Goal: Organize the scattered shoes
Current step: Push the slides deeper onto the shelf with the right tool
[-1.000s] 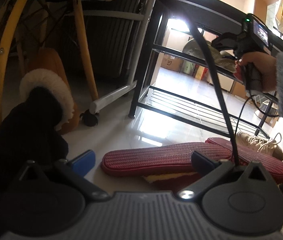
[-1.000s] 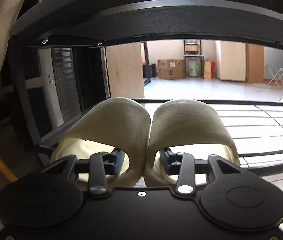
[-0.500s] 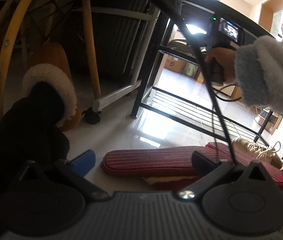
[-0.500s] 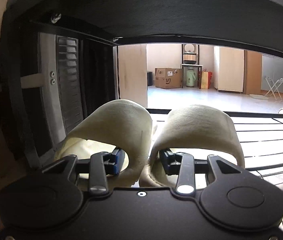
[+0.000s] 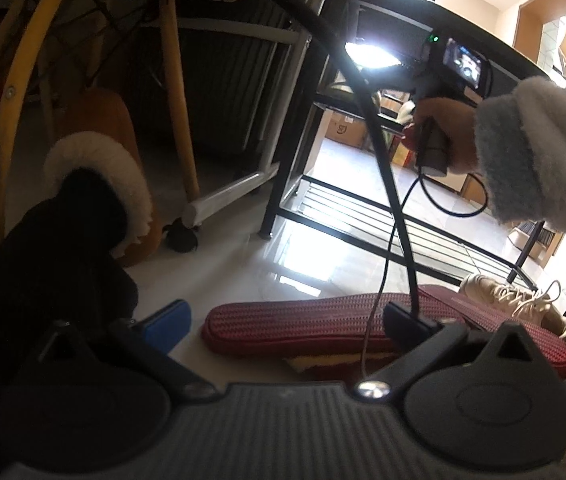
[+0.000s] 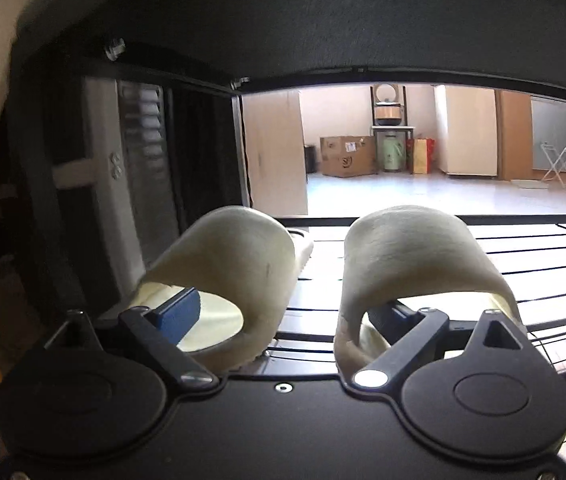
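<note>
No lettering can be read anywhere; the brown cardboard box (image 6: 347,156) at centre of the right wrist view carries only blurred marks.

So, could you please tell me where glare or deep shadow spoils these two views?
Left wrist view: the window behind the rack blows out white, the floor glares, and the black boot is lost in shadow. Right wrist view: the shelf underside is near black, while the cream slippers stay readable.
</note>
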The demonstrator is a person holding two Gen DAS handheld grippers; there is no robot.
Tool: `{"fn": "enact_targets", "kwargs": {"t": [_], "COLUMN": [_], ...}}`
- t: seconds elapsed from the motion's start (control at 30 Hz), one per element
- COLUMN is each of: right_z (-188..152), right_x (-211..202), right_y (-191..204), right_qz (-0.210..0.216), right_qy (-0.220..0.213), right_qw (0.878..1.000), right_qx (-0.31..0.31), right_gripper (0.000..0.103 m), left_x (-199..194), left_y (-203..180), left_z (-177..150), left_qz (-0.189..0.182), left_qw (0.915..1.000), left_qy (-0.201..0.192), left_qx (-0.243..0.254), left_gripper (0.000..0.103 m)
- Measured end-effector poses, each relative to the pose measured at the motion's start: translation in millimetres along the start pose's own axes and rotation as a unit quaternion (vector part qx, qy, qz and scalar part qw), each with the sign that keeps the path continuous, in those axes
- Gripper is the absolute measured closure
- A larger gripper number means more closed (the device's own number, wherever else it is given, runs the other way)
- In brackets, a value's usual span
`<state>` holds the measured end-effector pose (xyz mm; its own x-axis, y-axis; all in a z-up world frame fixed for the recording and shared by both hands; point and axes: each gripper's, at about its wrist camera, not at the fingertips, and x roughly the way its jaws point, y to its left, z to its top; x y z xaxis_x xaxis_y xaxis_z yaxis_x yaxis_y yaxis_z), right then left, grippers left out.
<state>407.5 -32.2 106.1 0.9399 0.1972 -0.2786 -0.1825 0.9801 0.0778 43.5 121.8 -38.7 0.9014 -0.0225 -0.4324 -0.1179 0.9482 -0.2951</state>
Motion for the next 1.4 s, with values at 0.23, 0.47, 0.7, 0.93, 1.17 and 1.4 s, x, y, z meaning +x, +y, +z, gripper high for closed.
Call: {"fn": "enact_targets", "kwargs": {"t": [0.23,0.47,0.7,0.93,1.17,1.4], "right_z": [12.0,25.2,45.3,46.0,33.8,22.6], "right_x": [-19.1,-27.7,-48.7,-53.5,-21.1,-11.6], "right_y": [-10.4,-30.8,-34.6,-75.4,-115.6,-136.8], "right_qz": [0.012,0.038,0.097,0.019,0.004,0.020], "right_qy": [0.014,0.079,0.063,0.011,0.019,0.014], "right_qw": [1.000,0.989,0.990,0.997,0.998,0.988], "right_qx": [0.024,0.116,0.082,0.071,0.067,0.151], "right_gripper": [0.004,0.000,0.000,0.000,0.015,0.030], "left_x": [0.0,-0.6,-3.5,-4.6,-2.1,0.1], "left_y": [-0.9,1.1,0.0,0.2,-1.6,-2.2], "left_z": [-0.1,1.2,1.5,1.5,0.0,-1.0], "left_qz": [0.001,0.000,-0.004,-0.005,-0.005,-0.006], "left_qw": [1.0000,1.0000,0.9999,0.9999,0.9999,0.9999], "left_qy": [-0.003,-0.008,-0.014,-0.013,-0.006,0.000], "left_qx": [0.007,0.004,0.007,0.007,0.010,0.010], "left_gripper": [0.000,0.000,0.000,0.000,0.000,0.000]}}
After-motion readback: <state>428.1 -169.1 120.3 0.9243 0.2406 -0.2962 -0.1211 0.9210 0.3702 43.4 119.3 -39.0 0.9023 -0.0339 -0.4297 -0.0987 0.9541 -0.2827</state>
